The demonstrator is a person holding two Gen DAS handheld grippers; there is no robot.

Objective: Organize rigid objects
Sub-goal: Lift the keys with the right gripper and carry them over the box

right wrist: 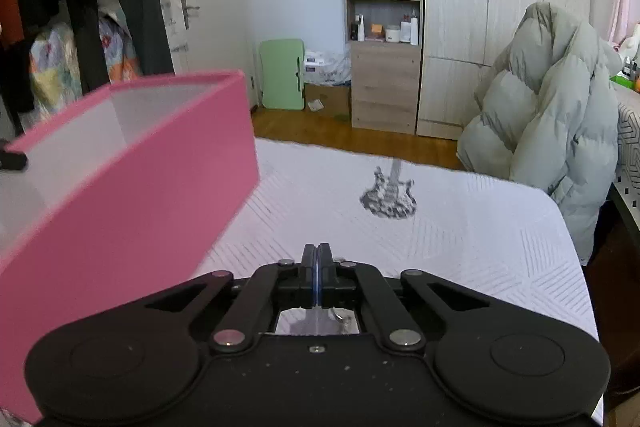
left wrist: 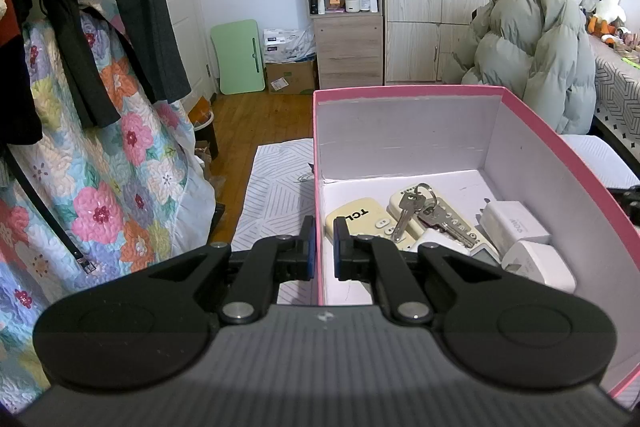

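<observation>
Left gripper (left wrist: 324, 247) is pinching the left wall of the pink box (left wrist: 560, 163), jaws straddling the rim, one inside, one outside. Right gripper (right wrist: 319, 275) is hovering over the white cloth (right wrist: 460, 227) on the worktop, jaws pressed together, holding nothing. Box is looking lifted or tilted in the right view, blurred there. Inside: TCL remote (left wrist: 356, 219), keys (left wrist: 424, 215), second remote (left wrist: 452, 223), white chargers (left wrist: 516, 227).

Risk: a one-wall pinch is letting the loaded box sag or twist; contents are likely sliding, thin cardboard is possibly slipping out. Cloth edge is near on the left; open room is lying to the right, around the guitar print (right wrist: 387, 195).
</observation>
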